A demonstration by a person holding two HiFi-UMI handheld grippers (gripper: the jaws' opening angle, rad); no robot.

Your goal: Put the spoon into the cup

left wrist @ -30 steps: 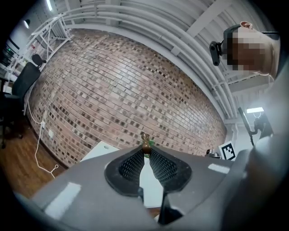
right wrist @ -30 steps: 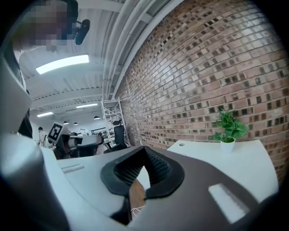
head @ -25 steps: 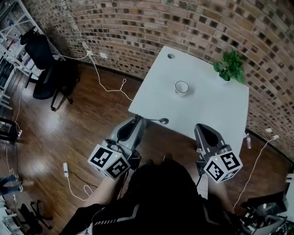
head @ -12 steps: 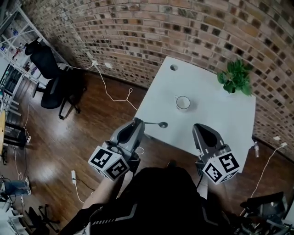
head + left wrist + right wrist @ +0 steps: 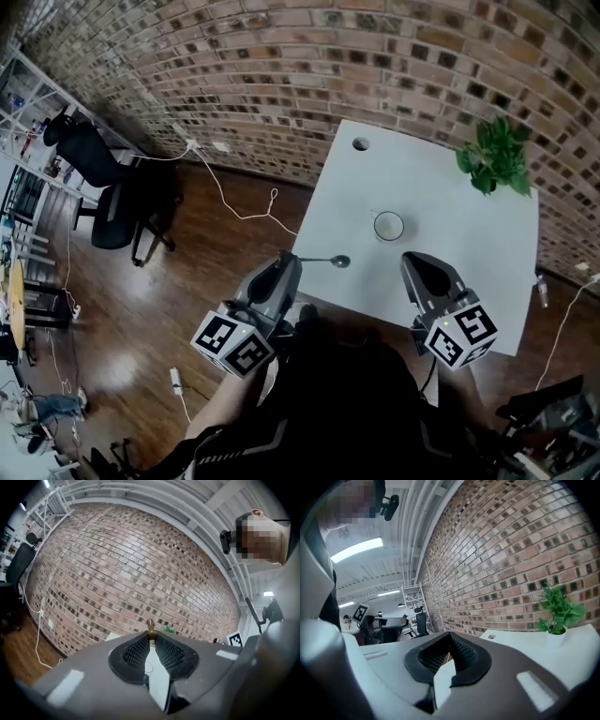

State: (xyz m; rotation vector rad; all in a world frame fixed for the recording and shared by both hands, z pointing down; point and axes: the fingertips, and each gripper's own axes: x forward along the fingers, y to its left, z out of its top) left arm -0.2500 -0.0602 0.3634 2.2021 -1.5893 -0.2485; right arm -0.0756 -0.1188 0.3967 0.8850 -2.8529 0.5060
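Note:
The metal spoon sticks out level from my left gripper, which is shut on its handle. Its bowl hangs over the near left edge of the white table. In the left gripper view only the spoon's end shows above the closed pads of the left gripper. A white cup stands upright mid-table, beyond and to the right of the spoon. My right gripper hovers over the table's near edge just in front of the cup, shut and empty. In its own view the right gripper's jaws meet.
A potted green plant stands at the table's far right corner, and a cable hole at the far left. A brick wall runs behind. Left on the wooden floor are a black office chair and a white cable.
Both grippers have moved forward toward the table. The spoon's bowl, earlier just at the table's near edge, now reaches over it, closer to the cup. The grip on the spoon is unchanged.

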